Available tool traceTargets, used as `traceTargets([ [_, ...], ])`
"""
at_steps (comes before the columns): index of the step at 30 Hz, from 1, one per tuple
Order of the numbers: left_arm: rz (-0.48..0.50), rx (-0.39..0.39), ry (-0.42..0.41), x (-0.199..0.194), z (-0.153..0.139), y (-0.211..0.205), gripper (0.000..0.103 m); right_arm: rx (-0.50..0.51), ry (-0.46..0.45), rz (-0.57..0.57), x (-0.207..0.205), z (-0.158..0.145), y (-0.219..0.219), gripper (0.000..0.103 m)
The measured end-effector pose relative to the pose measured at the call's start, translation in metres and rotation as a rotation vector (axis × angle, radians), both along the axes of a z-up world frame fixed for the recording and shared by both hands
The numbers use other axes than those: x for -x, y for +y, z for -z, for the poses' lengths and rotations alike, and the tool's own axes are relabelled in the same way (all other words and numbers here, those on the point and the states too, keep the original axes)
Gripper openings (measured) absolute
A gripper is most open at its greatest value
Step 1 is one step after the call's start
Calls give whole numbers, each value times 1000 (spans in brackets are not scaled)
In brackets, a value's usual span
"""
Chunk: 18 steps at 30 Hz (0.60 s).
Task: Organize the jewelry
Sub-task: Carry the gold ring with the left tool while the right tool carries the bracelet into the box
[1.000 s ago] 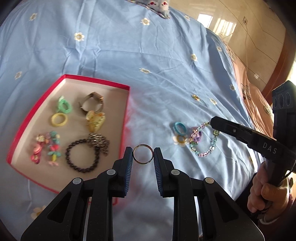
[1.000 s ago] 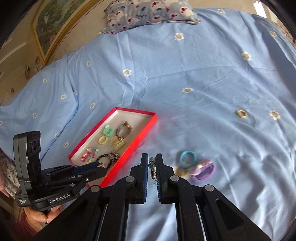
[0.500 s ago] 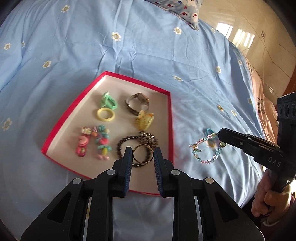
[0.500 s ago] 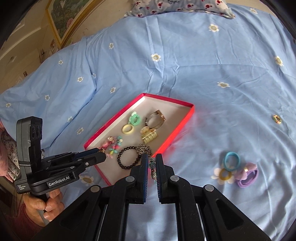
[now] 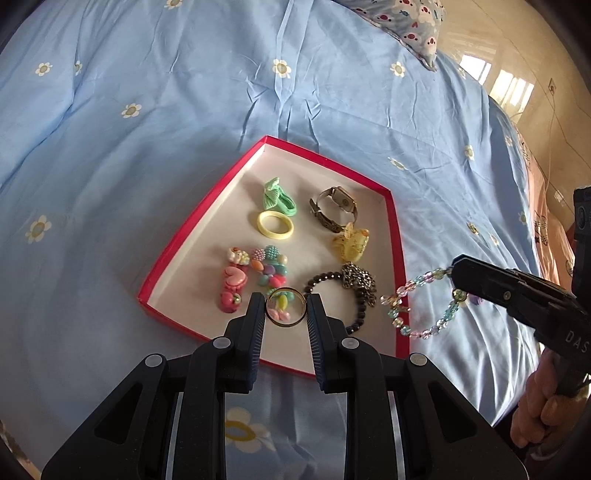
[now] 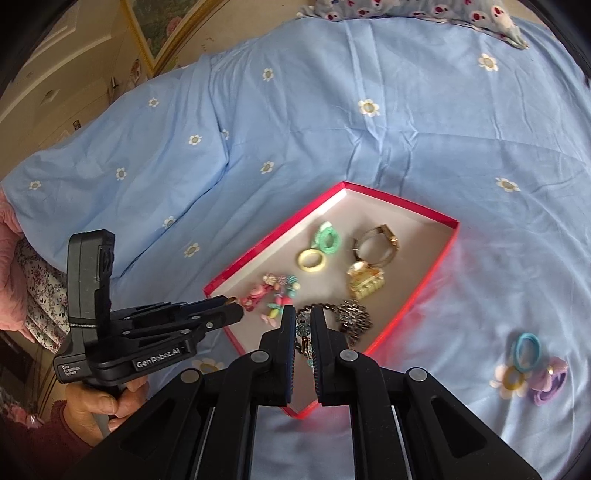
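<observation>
A red tray with a white floor lies on the blue bedspread; it also shows in the right wrist view. In it lie a watch, a yellow ring, a green hair tie, a yellow claw clip, colourful clips and a dark bead bracelet. My left gripper is shut on a gold bangle, held above the tray's near part. My right gripper is shut on a pastel bead bracelet, which hangs over the tray's right edge.
Loose hair ties, blue, yellow and purple, lie on the bedspread right of the tray. A patterned pillow lies at the far end. The bed edge and tiled floor are at the right.
Both grippers moved from the loose pile on the bedspread leftward to the tray. The gold bangle now hangs over the tray's near part and the bead bracelet over its right edge.
</observation>
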<state>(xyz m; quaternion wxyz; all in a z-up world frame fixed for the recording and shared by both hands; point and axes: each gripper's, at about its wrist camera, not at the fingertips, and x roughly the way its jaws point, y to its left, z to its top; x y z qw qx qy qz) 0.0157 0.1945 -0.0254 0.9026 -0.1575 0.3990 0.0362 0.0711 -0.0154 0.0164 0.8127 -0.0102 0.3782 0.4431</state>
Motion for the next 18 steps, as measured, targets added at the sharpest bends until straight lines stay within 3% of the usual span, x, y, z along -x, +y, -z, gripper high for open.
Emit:
traceTargets([
  [8,0,-7,51,-17,20,11,21,20,43,-49,-6,23,39,7],
  [18,23,-18,113,-26,36,8,21,88,110,-5,-26,63,37,8],
])
